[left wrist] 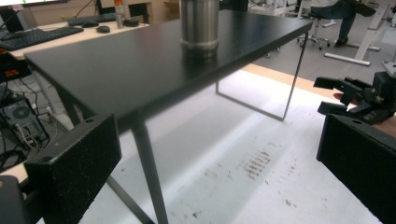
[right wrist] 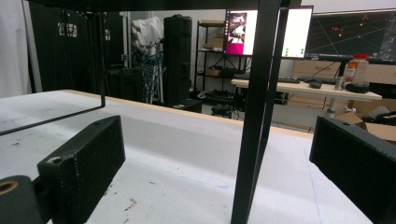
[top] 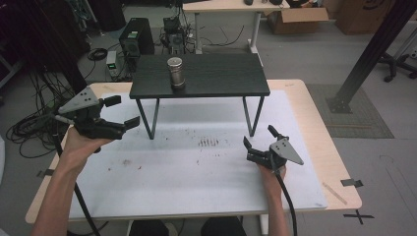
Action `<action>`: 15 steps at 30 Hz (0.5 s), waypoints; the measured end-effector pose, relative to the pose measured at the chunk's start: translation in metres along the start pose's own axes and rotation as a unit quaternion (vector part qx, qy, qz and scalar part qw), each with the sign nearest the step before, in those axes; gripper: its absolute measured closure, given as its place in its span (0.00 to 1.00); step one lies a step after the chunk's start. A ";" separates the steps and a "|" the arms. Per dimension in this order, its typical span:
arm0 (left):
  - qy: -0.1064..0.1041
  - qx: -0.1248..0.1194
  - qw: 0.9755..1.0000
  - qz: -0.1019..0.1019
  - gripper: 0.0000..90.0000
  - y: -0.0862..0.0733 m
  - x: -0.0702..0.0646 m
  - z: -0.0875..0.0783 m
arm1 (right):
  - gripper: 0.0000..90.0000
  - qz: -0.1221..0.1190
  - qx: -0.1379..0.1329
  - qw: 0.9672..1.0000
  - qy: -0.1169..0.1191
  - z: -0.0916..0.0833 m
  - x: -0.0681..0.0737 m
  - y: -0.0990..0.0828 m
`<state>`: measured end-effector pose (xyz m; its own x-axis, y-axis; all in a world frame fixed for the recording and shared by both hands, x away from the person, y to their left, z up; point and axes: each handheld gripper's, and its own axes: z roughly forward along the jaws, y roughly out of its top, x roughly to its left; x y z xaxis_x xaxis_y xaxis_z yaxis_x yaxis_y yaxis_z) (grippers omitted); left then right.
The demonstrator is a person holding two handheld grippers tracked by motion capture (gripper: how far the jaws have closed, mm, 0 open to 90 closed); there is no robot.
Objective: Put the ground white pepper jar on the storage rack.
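left gripper (top: 119, 111) at mid-left of the high view, raised off the mat on an upturned palm, jaws wide apart and empty, aimed right | steel tumbler (top: 175, 72) upright at upper centre on the black stand (top: 216, 81) (near its front edge) | right gripper (top: 257, 138) lower right, low over the white mat (top: 196, 167), jaws spread, empty

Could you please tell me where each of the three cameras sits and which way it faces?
High view: above the person's side, looking forward and down at the white mat, small black table, both forearms and tongs.
Left gripper view: on the left tongs, facing the steel cup; right tongs beyond.
Right gripper view: on the right tongs, low, facing a table leg.
High and left views share the cup.
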<state>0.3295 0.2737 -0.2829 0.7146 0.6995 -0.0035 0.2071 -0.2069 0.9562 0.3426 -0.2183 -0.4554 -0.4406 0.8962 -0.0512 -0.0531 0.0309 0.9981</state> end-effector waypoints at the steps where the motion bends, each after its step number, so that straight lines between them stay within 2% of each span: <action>1: 0.002 0.000 1.000 -0.001 0.00 -0.004 0.000 -0.001 | 0.03 0.003 0.002 1.000 0.001 0.000 0.000 0.000; 5: 0.011 -0.001 1.000 -0.014 0.00 -0.021 0.004 -0.005 | 0.03 0.001 0.001 1.000 0.001 0.000 0.000 0.000; 10: 0.012 -0.011 0.999 -0.029 0.00 -0.046 0.012 -0.006 | 0.03 0.002 0.001 1.000 0.000 0.000 0.000 0.000; 15: 0.029 -0.027 0.998 -0.043 0.00 -0.069 0.021 -0.009 | 0.03 0.001 0.001 1.000 0.000 0.000 0.000 0.000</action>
<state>0.3244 0.3089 -0.3467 0.6563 0.7512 -0.0707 0.2284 -0.1084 0.9675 0.3424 -0.2181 -0.4554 -0.4409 0.8963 -0.0483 -0.0499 0.0293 0.9983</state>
